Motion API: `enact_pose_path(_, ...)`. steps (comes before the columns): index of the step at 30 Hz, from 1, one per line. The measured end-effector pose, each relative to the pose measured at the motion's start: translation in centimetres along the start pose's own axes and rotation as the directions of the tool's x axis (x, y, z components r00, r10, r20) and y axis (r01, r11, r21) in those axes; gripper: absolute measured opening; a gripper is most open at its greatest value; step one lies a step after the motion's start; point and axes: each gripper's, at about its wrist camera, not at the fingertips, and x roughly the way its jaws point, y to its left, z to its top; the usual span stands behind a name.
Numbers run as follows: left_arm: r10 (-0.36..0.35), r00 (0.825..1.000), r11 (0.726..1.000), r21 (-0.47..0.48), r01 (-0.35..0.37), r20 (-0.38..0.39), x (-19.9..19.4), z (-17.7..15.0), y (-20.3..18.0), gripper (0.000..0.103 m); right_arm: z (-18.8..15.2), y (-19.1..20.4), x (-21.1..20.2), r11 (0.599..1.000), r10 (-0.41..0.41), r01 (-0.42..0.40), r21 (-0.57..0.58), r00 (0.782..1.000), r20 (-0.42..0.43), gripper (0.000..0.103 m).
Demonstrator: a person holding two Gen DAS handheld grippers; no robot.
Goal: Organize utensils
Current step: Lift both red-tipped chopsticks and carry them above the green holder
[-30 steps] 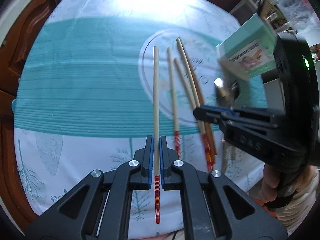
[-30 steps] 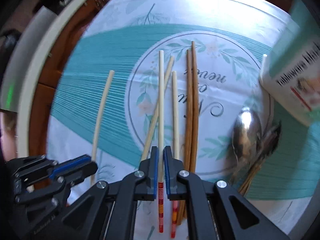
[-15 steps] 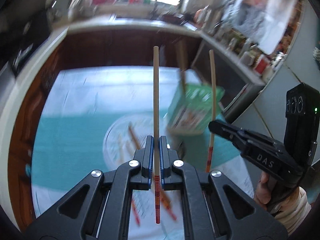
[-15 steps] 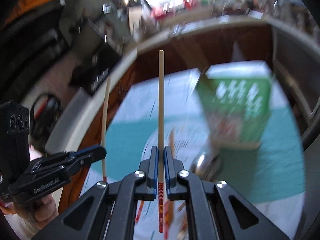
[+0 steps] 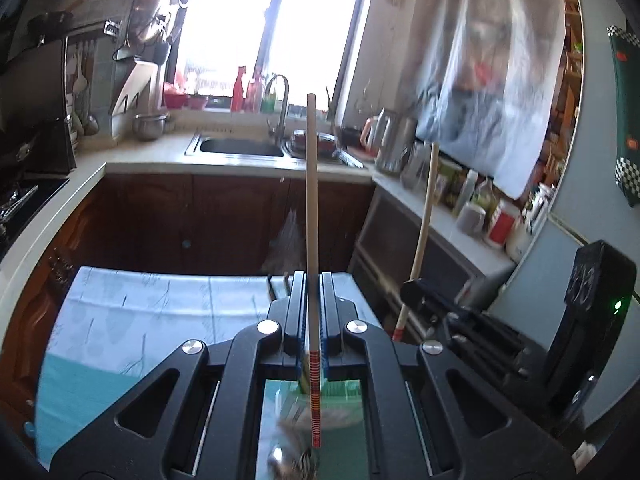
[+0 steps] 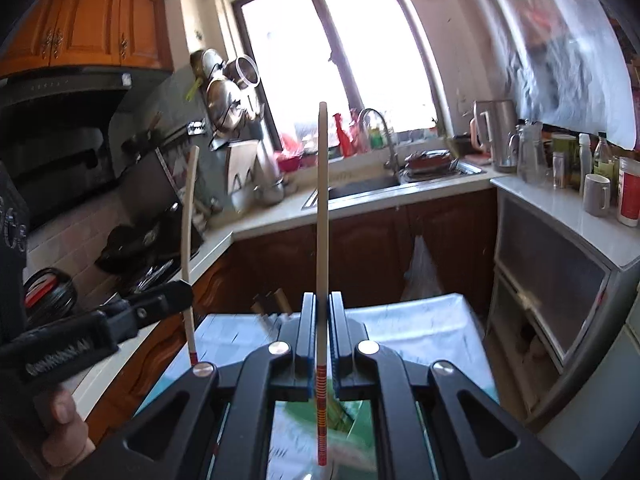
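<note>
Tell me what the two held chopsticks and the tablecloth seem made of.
Pale chopstick with red-striped end in left tongs: likely bamboo or wood, matte, printed bands. Matching chopstick in right tongs: same look. Teal-and-white leaf-print tablecloth: possibly wipeable vinyl, given its faint sheen; blur leaves this open.

Home kitchen: steel sink (image 5: 241, 146) w/ faucet (image 6: 380, 136) under a window (image 6: 340, 52), range hood (image 6: 60, 92), hanging pots (image 6: 224, 100), wood cabinets (image 6: 88, 20), mugs & jars on the tabletop (image 6: 560, 200).

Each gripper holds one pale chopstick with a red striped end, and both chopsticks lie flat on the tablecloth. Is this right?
Not quite. The left gripper and the right gripper each grip one chopstick, but the chopsticks are raised upright above the tablecloth, as both wrist views show.
</note>
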Motion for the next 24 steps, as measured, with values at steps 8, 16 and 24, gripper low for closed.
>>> enact_pose_path(8, 0.046, 0.998, 0.999, 0.000, -0.046, 0.032, 7.0, -2.2, -1.1, 0.003, -1.4, -1.7, 3.2, 1.000, -0.007, 0.007, 0.009, 0.998, 0.061, 0.006)
enact_pose_path(16, 0.047, 0.997, 0.999, 0.015, -0.048, 0.057, 10.9, -5.5, -0.3, 0.003, -3.9, -1.5, 5.0, 0.997, 0.023, -0.021, -0.073, 0.999, 0.029, 0.006)
enact_pose_path(24, 0.006, 0.988, 1.000, -0.024, -0.002, 0.156, 8.3, -3.9, 0.8, 0.003, -4.3, -2.1, 5.3, 0.996, 0.074, -0.072, -0.052, 0.997, 0.027, 0.006)
